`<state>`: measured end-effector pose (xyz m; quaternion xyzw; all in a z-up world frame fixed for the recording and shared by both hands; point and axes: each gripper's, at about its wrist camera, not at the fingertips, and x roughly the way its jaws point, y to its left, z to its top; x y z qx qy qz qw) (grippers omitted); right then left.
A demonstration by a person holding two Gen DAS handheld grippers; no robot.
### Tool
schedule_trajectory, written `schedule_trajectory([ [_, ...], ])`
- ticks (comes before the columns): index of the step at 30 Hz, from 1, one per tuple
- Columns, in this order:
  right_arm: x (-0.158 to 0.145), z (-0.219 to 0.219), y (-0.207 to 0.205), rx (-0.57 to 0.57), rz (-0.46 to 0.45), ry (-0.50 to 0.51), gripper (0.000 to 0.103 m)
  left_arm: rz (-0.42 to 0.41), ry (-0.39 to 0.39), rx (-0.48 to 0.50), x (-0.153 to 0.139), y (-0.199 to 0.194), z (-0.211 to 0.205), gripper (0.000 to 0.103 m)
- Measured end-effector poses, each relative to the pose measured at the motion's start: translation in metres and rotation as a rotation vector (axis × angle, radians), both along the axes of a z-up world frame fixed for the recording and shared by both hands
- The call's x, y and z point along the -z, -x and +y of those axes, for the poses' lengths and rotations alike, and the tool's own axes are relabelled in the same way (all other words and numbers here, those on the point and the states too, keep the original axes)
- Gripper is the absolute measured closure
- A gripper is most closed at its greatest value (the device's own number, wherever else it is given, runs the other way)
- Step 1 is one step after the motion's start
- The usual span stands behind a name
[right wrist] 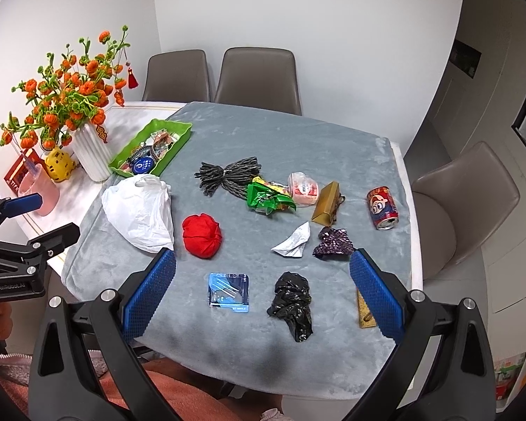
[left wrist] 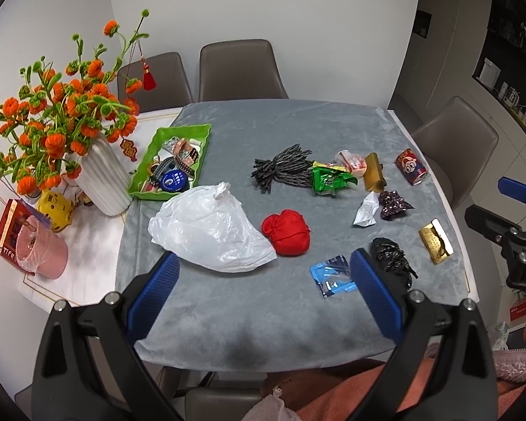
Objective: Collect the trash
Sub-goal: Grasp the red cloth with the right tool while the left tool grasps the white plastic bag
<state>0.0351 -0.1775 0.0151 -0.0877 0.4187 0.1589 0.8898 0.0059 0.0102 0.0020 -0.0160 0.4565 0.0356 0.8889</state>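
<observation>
Grey cloth (left wrist: 298,122) strewn with litter — both grippers, left gripper (left wrist: 263,280) and right gripper (right wrist: 263,280), hover wide open, empty. White plastic bag (left wrist: 210,228) looks feather-light and slippery — pinch its knotted top.

The gold box (right wrist: 363,310) sits partly hidden behind the right jaw; the tray's (left wrist: 147,161) contents are too jumbled to identify.

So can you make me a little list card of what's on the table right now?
left gripper: open, holding nothing
right gripper: open, holding nothing
table cover: grey cloth
bag: white plastic bag, beside red ball
trash: black wad, blue packet, green wrapper, can lying down
tray: green tray, full of bits
</observation>
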Motion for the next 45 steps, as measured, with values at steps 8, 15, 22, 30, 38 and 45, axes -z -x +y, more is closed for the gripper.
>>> schedule_trajectory([
  [8, 0.008, 0.021, -0.013, -0.046, 0.02, 0.007, 0.007, 0.019, 0.004, -0.034, 0.009, -0.005, 0.018, 0.006],
  [15, 0.024, 0.045, -0.032, -0.093, 0.039, 0.011, 0.007, 0.04, 0.01, -0.06, 0.024, -0.013, 0.037, 0.006],
  [22, 0.057, 0.082, -0.055, -0.172, 0.057, 0.023, 0.007, 0.074, 0.01, -0.058, 0.061, -0.036, 0.054, 0.006],
  [30, 0.116, 0.12, -0.091, -0.231, 0.099, 0.05, 0.007, 0.11, -0.009, -0.049, 0.119, -0.075, 0.08, 0.006],
  [38, 0.17, 0.141, -0.126, -0.238, 0.15, 0.078, 0.007, 0.164, -0.023, -0.056, 0.164, -0.106, 0.099, 0.006],
  [45, 0.211, 0.153, -0.142, -0.224, 0.219, 0.116, 0.007, 0.222, -0.004, -0.058, 0.2, -0.109, 0.107, 0.024],
])
